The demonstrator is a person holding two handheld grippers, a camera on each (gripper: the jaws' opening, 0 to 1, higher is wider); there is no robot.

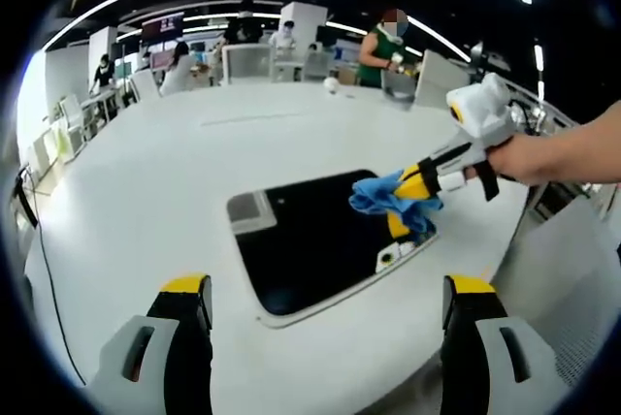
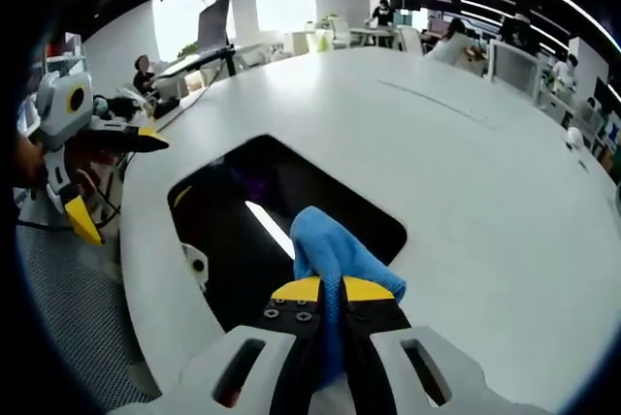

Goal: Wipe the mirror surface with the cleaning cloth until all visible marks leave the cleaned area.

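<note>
While its jaws are clamped on the one blue cloth (image 2: 335,260), the right gripper (image 2: 330,291) presses that cloth onto the dark mirror (image 2: 243,211); in the left gripper view the same cloth (image 1: 393,197) sits on the mirror's (image 1: 310,240) right side, near its edge. The left gripper (image 1: 325,289) hangs clear of the mirror with its two jaws wide apart, holding nothing. The single mirror lies flat near the edge of the white table (image 1: 175,163), one table among several; people stand well beyond it
</note>
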